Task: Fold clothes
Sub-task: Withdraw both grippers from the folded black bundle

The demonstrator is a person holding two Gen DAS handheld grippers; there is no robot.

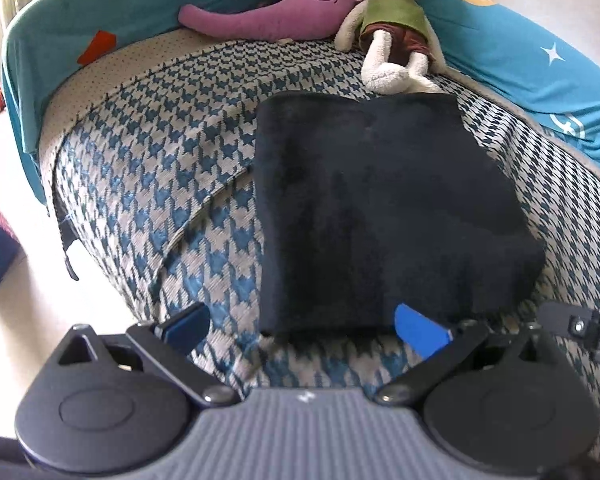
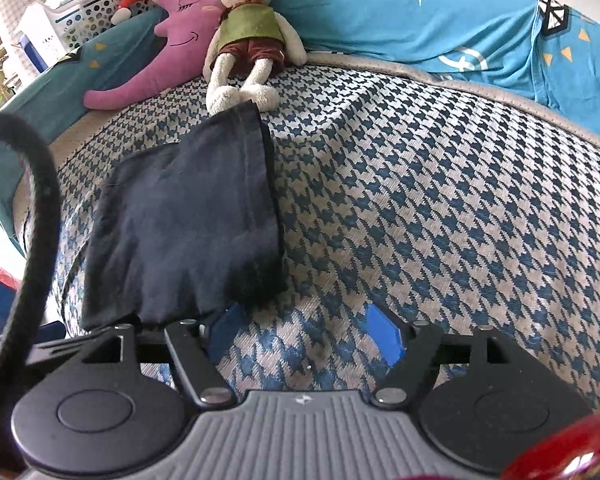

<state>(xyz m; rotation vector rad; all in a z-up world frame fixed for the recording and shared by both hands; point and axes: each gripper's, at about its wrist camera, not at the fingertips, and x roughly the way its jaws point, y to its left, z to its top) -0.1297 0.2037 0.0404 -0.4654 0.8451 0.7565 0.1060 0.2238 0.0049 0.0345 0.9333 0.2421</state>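
The left gripper [image 1: 302, 326] is spread wide, its blue pads apart and empty, hanging just short of the near edge of the folded dark garment [image 1: 380, 216]. The right gripper [image 2: 304, 332] is likewise spread and empty, its left pad just beside the garment's near right corner and its right pad over bare cover.

The garment lies flat on the houndstooth bed cover [image 1: 160, 168], folded into a rough rectangle, its far edge almost touching the feet of the plush rabbit [image 1: 392, 28]. Left of the garment the cover runs open up to a fold line and then drops off at the bed's rounded edge. To the garment's right lies a broad stretch of unoccupied cover reaching the blue starred sheet [image 2: 420, 20].

The right wrist view alone shows a seam along the garment's right side, a white perforated basket [image 2: 80, 16] beyond the purple moon cushion [image 2: 168, 44], and a black cable [image 2: 36, 200] crossing at left. The left wrist view alone shows the floor [image 1: 4, 168] beyond the garment's left.
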